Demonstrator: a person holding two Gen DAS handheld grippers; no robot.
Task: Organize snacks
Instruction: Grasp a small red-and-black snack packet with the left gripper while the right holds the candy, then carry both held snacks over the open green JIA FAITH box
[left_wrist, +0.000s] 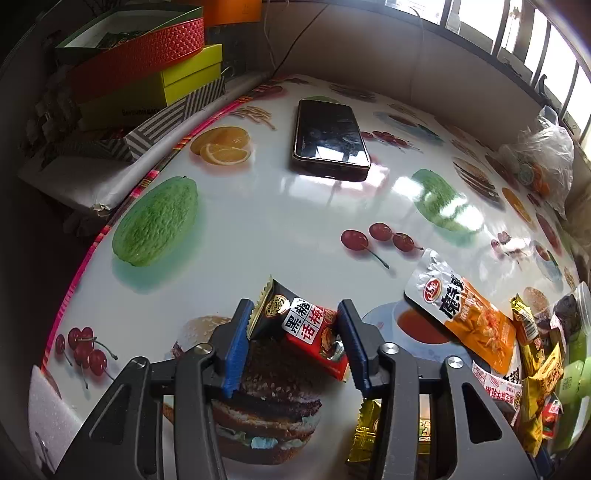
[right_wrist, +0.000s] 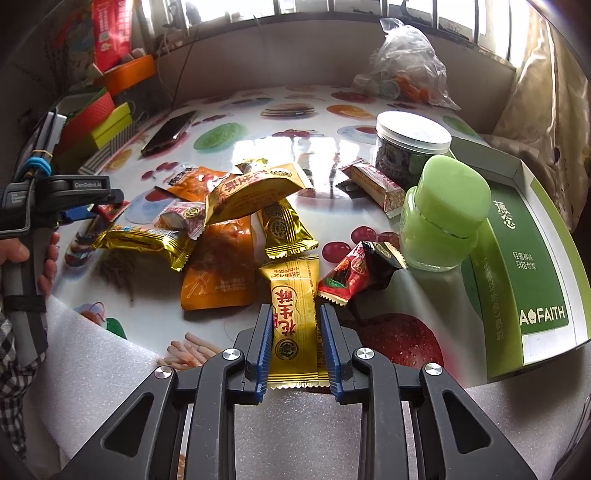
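On table: L gripper (left_wrist: 293, 343) clamps red-black candy (left_wrist: 301, 328), R gripper (right_wrist: 293, 349) clamps gold bar (right_wrist: 295, 317)

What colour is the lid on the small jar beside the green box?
Light green, like the jar itself; the lid shows best in the right wrist view.

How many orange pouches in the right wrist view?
2. The near orange pouch lies flat at the pile's front; the far orange pouch sits back left, partly under gold wrappers. More may be buried.
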